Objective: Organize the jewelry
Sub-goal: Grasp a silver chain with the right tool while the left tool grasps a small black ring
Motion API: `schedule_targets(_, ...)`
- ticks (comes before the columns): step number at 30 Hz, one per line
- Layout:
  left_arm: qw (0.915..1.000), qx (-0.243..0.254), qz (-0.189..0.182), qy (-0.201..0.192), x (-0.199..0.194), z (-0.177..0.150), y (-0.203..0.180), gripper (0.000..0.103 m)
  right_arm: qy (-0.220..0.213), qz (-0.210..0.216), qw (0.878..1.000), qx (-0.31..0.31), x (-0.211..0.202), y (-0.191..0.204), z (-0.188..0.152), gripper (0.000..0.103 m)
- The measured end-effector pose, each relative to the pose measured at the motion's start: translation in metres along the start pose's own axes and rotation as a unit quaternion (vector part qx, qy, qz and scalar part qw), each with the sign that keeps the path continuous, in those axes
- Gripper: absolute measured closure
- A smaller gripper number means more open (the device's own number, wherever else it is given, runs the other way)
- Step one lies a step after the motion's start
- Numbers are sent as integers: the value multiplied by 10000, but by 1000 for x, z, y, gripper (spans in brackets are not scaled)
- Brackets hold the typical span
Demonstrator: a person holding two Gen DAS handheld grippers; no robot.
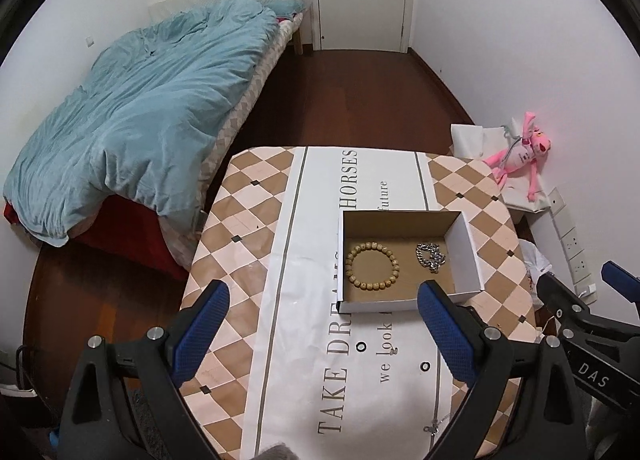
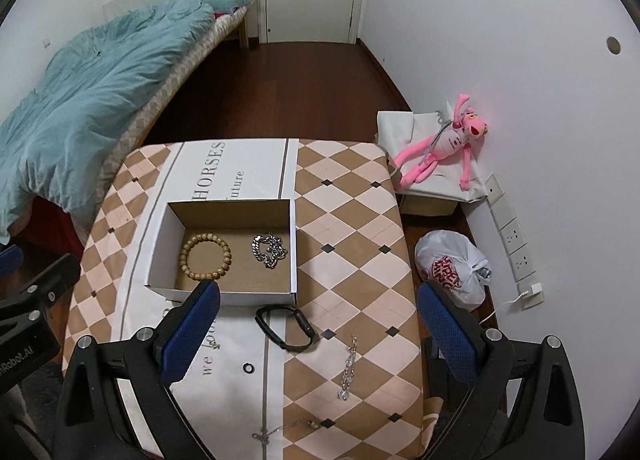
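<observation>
An open cardboard box [image 1: 464,248] [image 2: 294,252] stands on the table. A wooden bead bracelet [image 1: 373,266] [image 2: 205,257] and a silver chain [image 1: 431,257] [image 2: 269,249] lie inside it. A black band [image 2: 286,326], a silver bracelet [image 2: 349,368], a thin chain [image 2: 280,430] [image 1: 436,424] and small black rings [image 2: 248,368] [image 1: 361,347] lie on the table in front of the box. My left gripper [image 1: 324,336] is open and empty, just short of the box. My right gripper [image 2: 318,336] is open and empty above the black band.
The table [image 1: 240,228] [image 2: 352,220] has a checkered cloth. A bed with a blue duvet [image 1: 140,120] stands at left. A pink plush toy [image 2: 444,144] on a box and a white plastic bag [image 2: 452,264] are at right, by the wall sockets.
</observation>
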State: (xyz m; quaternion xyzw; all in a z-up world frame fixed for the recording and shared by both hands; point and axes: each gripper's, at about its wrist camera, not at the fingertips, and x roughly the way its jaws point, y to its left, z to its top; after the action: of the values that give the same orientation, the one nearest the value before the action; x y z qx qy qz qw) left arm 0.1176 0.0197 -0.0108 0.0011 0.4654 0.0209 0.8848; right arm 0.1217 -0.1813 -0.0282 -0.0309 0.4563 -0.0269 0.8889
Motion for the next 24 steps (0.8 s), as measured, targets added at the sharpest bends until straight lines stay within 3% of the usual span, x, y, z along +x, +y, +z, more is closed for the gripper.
schedule_targets(7, 10000, -93, 19, -25, -16, -13, 2, 7, 105, 195, 9995, 210, -14, -10, -16, 3)
schedule_targets(11, 9998, -19, 146, 106, -3, -35, 1, 7, 586, 187, 9975, 340, 9, -22, -46, 3)
schedule_targets(16, 9974, 34, 388, 607, 37, -76, 1, 7, 1382, 210, 9885, 583, 57, -34, -108, 3)
schedule_targets(21, 9932, 190, 460, 1052, 68, -113, -7, 7, 1870, 626, 9757, 955, 104, -38, -167, 24)
schedule_targets(24, 9909, 247, 446, 1248, 80, -126, -10, 7, 1906, 728, 9735, 1029, 117, -34, -183, 35)
